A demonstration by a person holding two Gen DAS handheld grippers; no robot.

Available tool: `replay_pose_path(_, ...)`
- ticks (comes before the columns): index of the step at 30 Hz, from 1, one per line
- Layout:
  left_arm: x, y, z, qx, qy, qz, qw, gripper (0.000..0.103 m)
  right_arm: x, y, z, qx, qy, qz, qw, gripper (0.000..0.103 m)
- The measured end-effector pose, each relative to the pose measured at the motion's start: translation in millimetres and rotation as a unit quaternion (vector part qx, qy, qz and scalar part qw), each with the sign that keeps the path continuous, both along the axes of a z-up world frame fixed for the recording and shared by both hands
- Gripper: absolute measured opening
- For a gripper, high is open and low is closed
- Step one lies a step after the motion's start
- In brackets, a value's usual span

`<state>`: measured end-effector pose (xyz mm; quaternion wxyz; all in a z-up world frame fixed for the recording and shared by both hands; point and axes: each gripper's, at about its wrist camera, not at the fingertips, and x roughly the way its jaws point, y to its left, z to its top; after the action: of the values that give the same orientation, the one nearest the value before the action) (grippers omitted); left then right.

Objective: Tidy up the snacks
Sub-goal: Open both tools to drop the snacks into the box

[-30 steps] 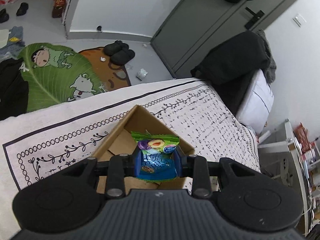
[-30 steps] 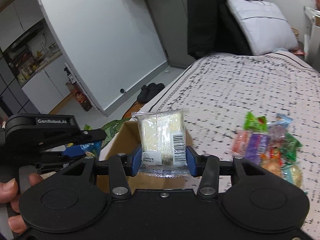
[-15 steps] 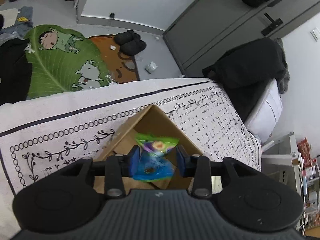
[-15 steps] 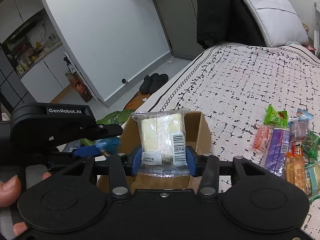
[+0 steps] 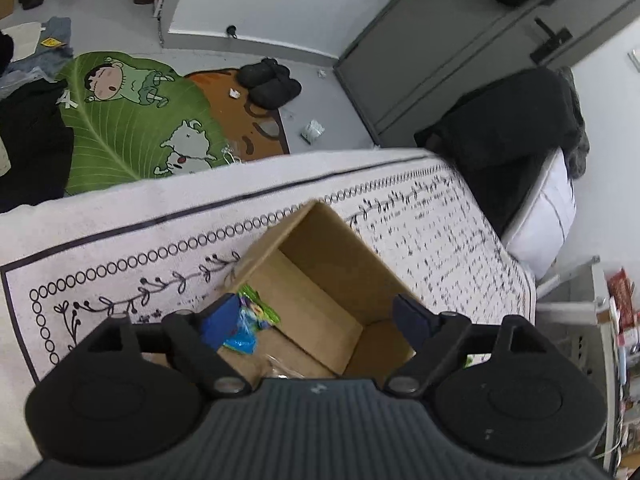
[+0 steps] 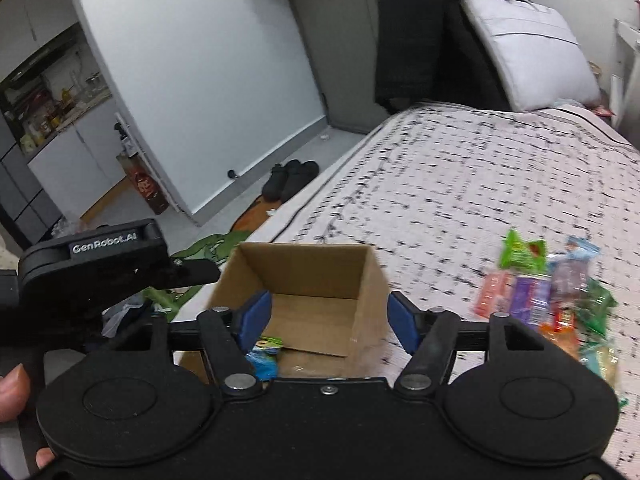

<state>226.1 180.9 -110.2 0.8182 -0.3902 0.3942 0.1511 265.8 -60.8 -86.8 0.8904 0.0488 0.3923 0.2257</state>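
An open cardboard box (image 5: 340, 240) stands on the patterned bedspread; it also shows in the right wrist view (image 6: 304, 272). My left gripper (image 5: 316, 320) is open above the box, and the blue-green snack packet (image 5: 250, 322) lies inside by its left finger. My right gripper (image 6: 328, 322) is open and empty over the box, where the same packet (image 6: 264, 354) shows on the box floor. A clear wrapper (image 5: 280, 364) lies at the box's near side, mostly hidden. A pile of several colourful snacks (image 6: 548, 296) lies on the bed to the right.
The left gripper's body (image 6: 100, 264) sits just left of the box in the right wrist view. The bed edge (image 5: 160, 196) drops to a floor with a green cartoon rug (image 5: 132, 120) and black slippers (image 5: 272, 80). A white pillow (image 6: 528, 52) lies at the bed's head.
Both grippers have opened. The blue-green packet has dropped from the left gripper into the box, and the white packet has left the right gripper.
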Motion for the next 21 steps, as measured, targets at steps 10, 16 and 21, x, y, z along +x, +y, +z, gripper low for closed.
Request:
replay_pose_path(10,2.9,-38.4,3.5,0.02,0.011,-0.048,0.9986,0.085,-5.0,-48.0,2.0,-0.01,0.005,-0.033,0.999,0.075)
replay_pose_path(16,3.0,-60.1,6.6,0.034,0.013,-0.067,0.997,0.085,-8.5,-75.5,3.6,-0.018,0.004,-0.046,0.999,0.078)
replay_pose_path(21,3.7,-77.7,7.6,0.048,0.017,-0.077,0.9957,0.085,-10.9,-97.8,3.4,-0.022,0.003,-0.054,0.998,0.079)
